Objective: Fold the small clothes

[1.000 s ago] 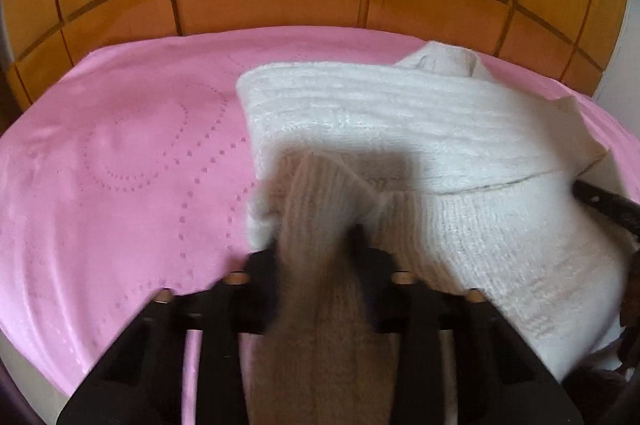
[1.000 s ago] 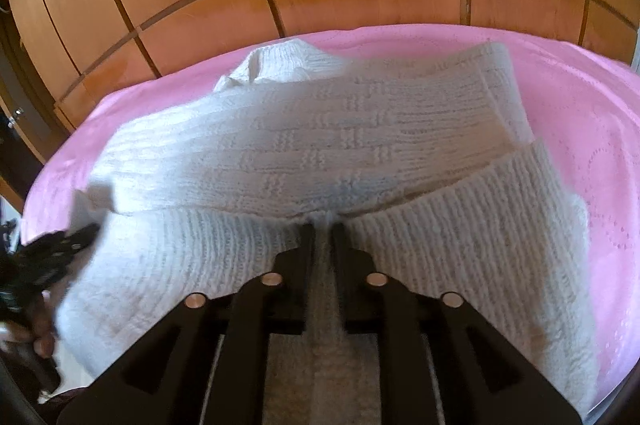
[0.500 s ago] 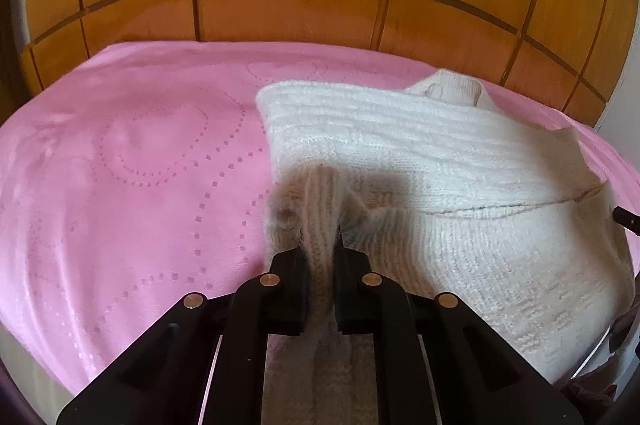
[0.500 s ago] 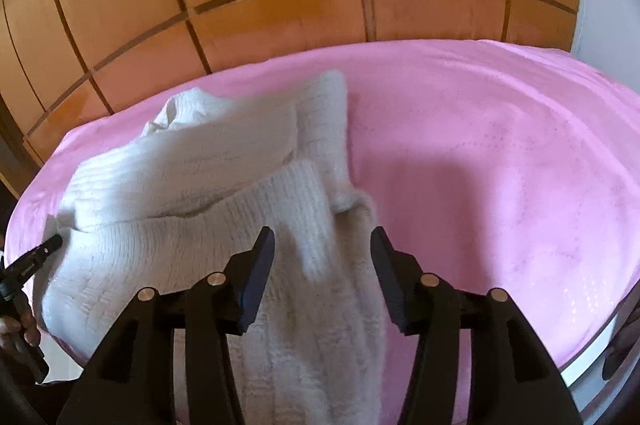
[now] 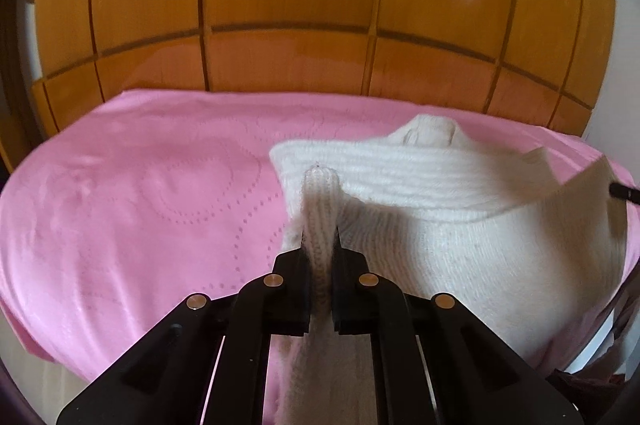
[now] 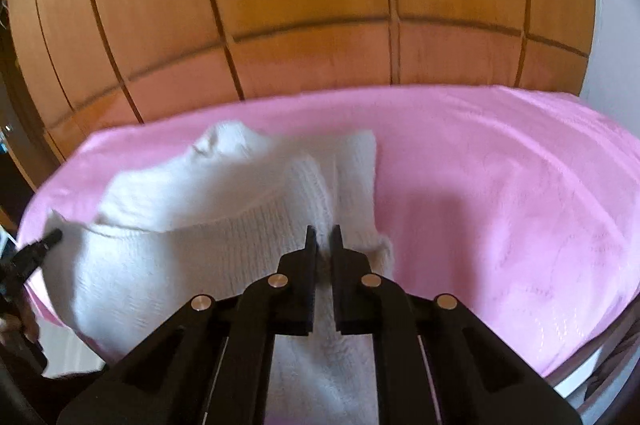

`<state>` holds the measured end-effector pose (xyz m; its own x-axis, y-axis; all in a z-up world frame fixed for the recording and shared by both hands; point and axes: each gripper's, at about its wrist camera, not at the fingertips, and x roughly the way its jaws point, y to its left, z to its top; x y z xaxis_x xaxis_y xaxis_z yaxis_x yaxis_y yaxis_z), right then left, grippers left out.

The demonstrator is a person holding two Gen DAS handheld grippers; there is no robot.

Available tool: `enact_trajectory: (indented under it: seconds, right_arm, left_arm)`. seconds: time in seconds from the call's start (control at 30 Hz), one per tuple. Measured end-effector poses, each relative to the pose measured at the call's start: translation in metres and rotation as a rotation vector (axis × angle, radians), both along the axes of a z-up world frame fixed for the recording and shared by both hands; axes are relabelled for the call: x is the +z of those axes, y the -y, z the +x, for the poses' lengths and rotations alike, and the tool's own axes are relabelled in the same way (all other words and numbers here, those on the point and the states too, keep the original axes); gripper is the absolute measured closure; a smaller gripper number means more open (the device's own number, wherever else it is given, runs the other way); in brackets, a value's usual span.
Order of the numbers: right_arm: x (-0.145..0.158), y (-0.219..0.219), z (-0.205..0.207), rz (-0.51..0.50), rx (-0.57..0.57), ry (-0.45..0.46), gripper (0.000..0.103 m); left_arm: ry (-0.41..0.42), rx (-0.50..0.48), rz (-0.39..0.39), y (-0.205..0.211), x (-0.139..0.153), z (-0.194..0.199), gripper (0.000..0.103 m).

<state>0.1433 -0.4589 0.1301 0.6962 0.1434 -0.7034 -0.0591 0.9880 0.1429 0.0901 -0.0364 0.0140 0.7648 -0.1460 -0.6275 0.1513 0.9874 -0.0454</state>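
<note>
I have the near hem of the white knit sweater (image 5: 460, 245) pinched at two places and lifted off the pink blanket (image 5: 140, 205). The sweater lies toward the right side of the surface as my left camera shows it, its collar end pointing at the far edge by the wooden panelled wall (image 5: 300, 5). I judge the step in hand to be carrying this near hem over toward the collar to fold the body in half.

To do it well, I should raise both corners level, keep the hem taut between them so it does not sag, and travel straight toward the far edge so the side edges line up. I should lay it down before letting go, since thick knit slumps and rolls.

My left tongs (image 5: 319, 245) are clamped on a ridge of the ribbed hem, which stands up between the pads. My right tongs (image 6: 324, 243) have just snapped closed; their tips stand nearly together with white knit filling the slit, so I read them as gripping the hem's other corner. Each tongs' tip shows at the edge of the other's view.
</note>
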Motion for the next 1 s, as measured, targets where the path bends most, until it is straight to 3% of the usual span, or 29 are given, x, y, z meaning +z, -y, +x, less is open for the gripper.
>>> enact_trajectory:
  seconds: [0.17,0.33,0.53,0.73,0.8,0.83,0.87,0.9,1.0]
  right_arm:
    - [0.018,0.000,0.026,0.050,0.008,0.037,0.098]
    - [0.007,-0.002,0.088,0.049,-0.029,0.019,0.098]
    - [-0.032,0.010,0.183,0.021,-0.160,-0.057,0.098]
    - [-0.101,0.005,0.220,-0.040,-0.188,-0.222,0.097]
    - [-0.105,0.005,0.220,-0.048,-0.188,-0.219,0.094]
    - [-0.101,0.006,0.218,-0.043,-0.188,-0.202,0.085]
    - [-0.091,0.005,0.213,-0.046,-0.192,-0.169,0.070]
    - [-0.083,0.004,0.209,-0.052,-0.190,-0.138,0.063]
    - [-0.058,-0.013,0.190,-0.005,-0.120,-0.070,0.061]
  left_arm:
    - [0.029,-0.024,-0.025,-0.004,0.024,0.009,0.097]
    - [0.044,-0.024,-0.043,0.004,0.031,0.070,0.098]
    - [-0.035,0.043,-0.038,0.012,0.009,0.165,0.098]
    - [-0.214,0.102,0.063,0.022,-0.047,0.223,0.097]
    - [-0.218,0.117,0.053,0.019,-0.047,0.221,0.096]
    - [-0.206,0.125,0.036,0.016,-0.043,0.218,0.086]
    - [-0.190,0.149,0.005,0.010,-0.034,0.212,0.078]
    - [-0.178,0.161,-0.022,0.007,-0.027,0.207,0.076]
    - [-0.130,0.110,-0.134,0.003,-0.008,0.187,0.071]
